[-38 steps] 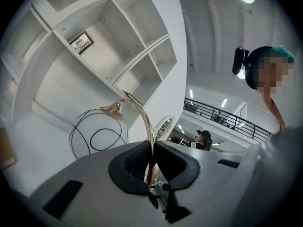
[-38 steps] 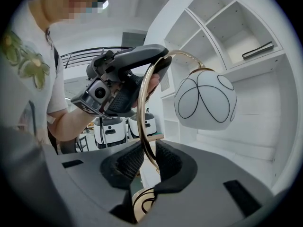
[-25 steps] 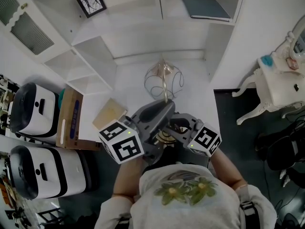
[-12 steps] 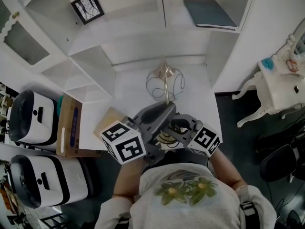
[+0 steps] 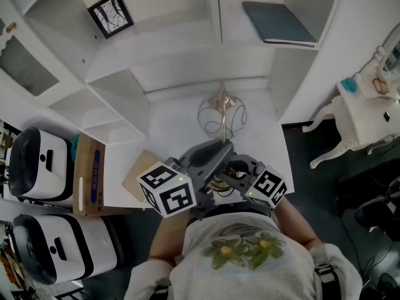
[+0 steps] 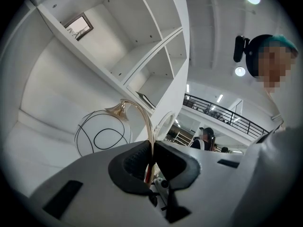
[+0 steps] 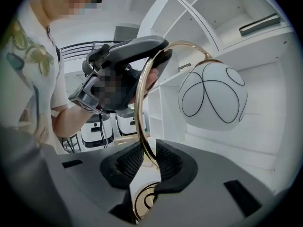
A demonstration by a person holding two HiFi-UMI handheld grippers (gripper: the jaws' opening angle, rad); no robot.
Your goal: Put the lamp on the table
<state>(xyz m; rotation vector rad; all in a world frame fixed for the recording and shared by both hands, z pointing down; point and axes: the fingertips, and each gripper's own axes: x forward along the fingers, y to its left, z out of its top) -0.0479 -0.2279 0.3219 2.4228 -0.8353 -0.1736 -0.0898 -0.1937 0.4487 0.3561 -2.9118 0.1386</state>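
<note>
the lamp is over the white desk, its globe toward 12 o'clock. left gripper jaws pinch its gold stem; right gripper jaws, just opening, sit loose around it. probably only letting go remains.

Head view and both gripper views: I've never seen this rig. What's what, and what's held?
No robot arm here: a person holds a two-jaw gripper in each hand. The head view looks down from their head; each gripper view rides on one gripper, looking along its jaws. The left gripper is shut on the curved gold stem of the lamp with the white globe. The right gripper has that stem between its jaws, which have just been opening. Below is a white table, with a brown cardboard box at its left.
</note>
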